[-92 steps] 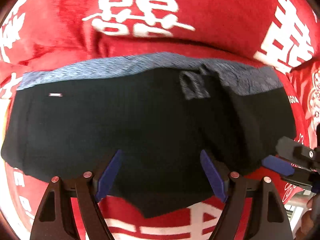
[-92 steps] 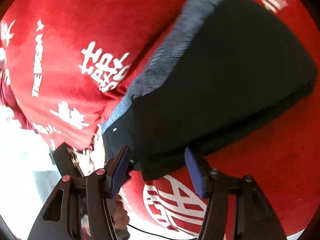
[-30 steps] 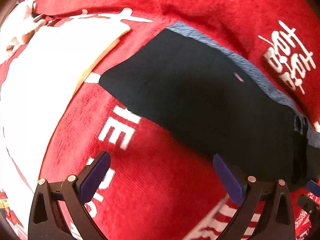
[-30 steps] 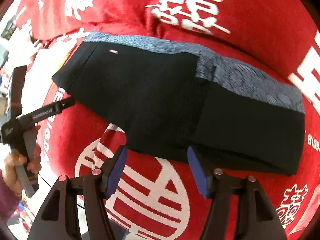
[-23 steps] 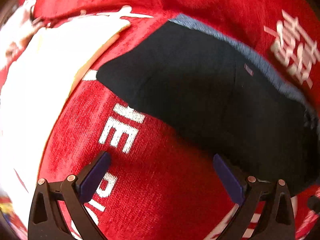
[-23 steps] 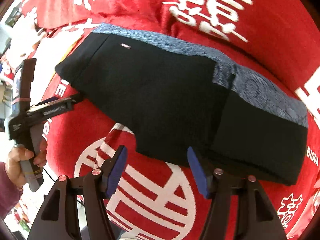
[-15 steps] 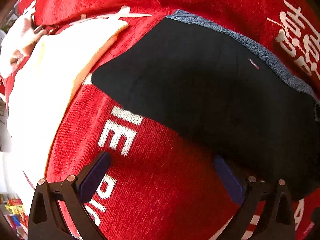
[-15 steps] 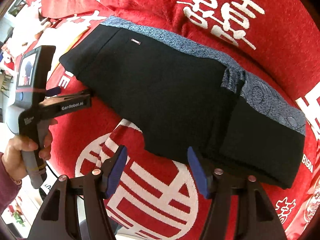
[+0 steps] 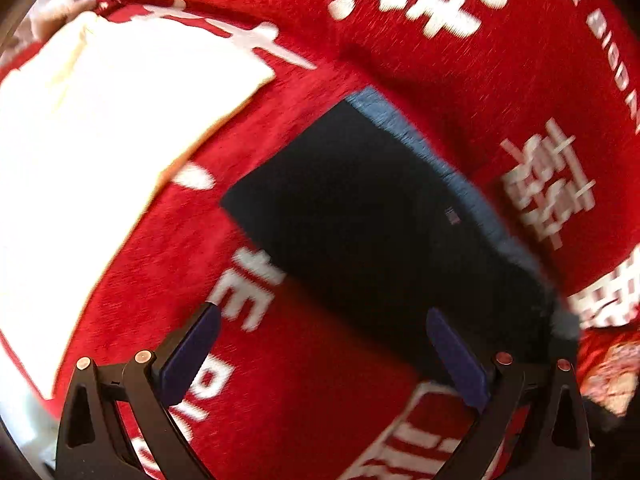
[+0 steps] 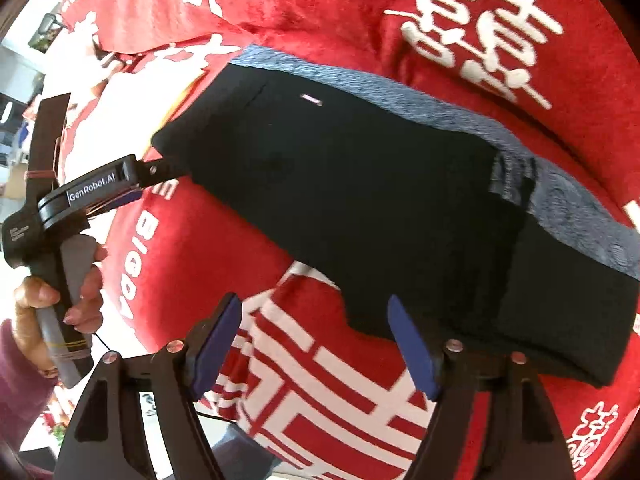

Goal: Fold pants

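Just ahead of fingers point(image 10: 412, 344), pants point(image 10: 360, 200)

Lying folded flat across a red blanket point(image 10: 460, 20) with white characters: black pants point(image 10: 380, 200) point(image 9: 372, 216), grey-blue patterned waistband point(image 10: 400, 96) running along the far edge, small tag showing.

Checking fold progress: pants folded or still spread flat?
Folded. The black pants lie as a compact slab on the red blanket, with a doubled layer edge by the grey waistband. Neither gripper holds them.

Pants point(image 10: 360, 200) flat on blanket point(image 10: 320, 8); left tool point(image 10: 156, 168) at pants' left corner.
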A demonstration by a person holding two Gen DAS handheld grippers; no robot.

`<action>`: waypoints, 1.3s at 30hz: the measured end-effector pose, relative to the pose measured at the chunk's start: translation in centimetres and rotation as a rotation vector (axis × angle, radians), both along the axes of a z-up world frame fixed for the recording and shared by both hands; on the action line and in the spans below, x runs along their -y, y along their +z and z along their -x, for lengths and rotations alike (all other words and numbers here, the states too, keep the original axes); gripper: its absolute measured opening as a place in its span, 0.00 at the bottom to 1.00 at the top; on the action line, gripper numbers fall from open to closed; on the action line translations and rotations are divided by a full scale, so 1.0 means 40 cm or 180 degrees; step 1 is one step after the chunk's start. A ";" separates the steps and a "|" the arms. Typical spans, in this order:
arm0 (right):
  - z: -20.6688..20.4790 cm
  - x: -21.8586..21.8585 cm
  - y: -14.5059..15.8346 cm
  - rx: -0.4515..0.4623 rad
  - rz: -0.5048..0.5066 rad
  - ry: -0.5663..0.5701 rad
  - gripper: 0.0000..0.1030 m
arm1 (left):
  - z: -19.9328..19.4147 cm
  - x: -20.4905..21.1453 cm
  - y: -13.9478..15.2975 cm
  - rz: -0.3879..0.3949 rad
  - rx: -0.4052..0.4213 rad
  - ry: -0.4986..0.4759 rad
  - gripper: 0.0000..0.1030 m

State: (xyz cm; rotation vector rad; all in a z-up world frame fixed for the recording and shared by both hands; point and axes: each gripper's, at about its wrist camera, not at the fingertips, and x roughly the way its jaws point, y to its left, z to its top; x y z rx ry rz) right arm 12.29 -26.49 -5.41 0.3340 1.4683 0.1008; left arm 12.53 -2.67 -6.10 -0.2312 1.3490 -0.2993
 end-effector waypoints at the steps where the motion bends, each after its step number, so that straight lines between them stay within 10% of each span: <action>1: -0.004 0.002 -0.002 0.0012 -0.0062 -0.0017 0.76 | -0.004 -0.001 -0.001 0.0142 -0.0003 0.0009 1.00; 17: -0.017 0.074 -0.062 -0.0002 -0.0164 -0.0335 0.76 | -0.045 0.010 -0.059 0.1338 -0.0134 0.0235 1.00; 24: -0.057 0.091 -0.045 0.0053 -0.0198 -0.0317 0.76 | -0.074 0.028 -0.105 0.1024 -0.0227 0.0394 0.97; 26: -0.082 0.095 -0.036 0.0081 -0.0215 -0.0277 0.76 | -0.085 0.053 -0.094 0.0703 -0.0125 0.0351 0.83; 28: -0.125 0.106 -0.025 0.0070 -0.0331 -0.0272 0.76 | -0.088 0.090 -0.076 0.0352 0.0056 0.0115 0.36; 39: -0.485 0.010 0.031 -0.0382 -0.0864 0.0315 0.81 | 0.035 0.273 0.015 -0.0919 0.1314 -0.1045 0.32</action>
